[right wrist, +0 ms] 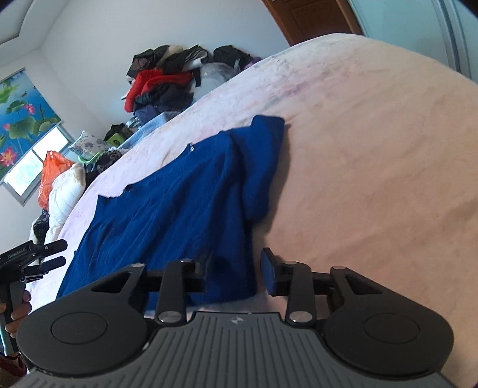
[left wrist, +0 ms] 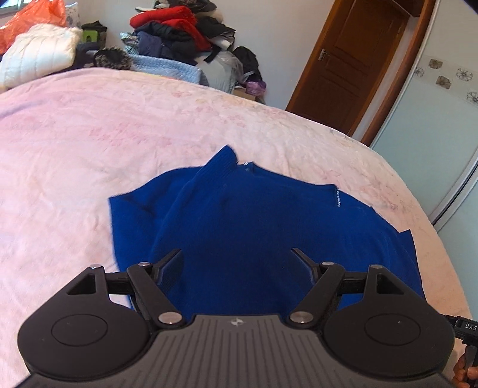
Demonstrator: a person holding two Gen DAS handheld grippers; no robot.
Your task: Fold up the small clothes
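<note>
Blue sweater (left wrist: 254,226) is lying spread on the pink bedspread (left wrist: 89,134), collar pointing away from you and one sleeve (right wrist: 263,167) already lying doubled in along its side. You are working, as far as can be judged, in the middle of the fold: the side is tucked and the hem is waiting. Your left gripper (left wrist: 237,262) is hovering over the near part of the sweater with its jaws standing wide apart and nothing between them. Your right gripper (right wrist: 236,274) is sitting at the near corner of the hem; its jaws are partly drawn together and straddling the cloth edge, but the pads are not visibly pressing on it, so it is not gripping yet (the near finger is hiding part of the fabric, so this is a judgement). The next move is probably calling for both claws to pinch the hem corners and carry them up toward the collar, keeping the layers flat. Beyond the bed, a heap of clothes (left wrist: 179,32), a white quilted coat (left wrist: 38,50) and an orange bag (left wrist: 33,18) are sitting well apart from the sweater, and a wooden door (left wrist: 346,65) is standing farther off. Nothing is blocking the fold.
</note>
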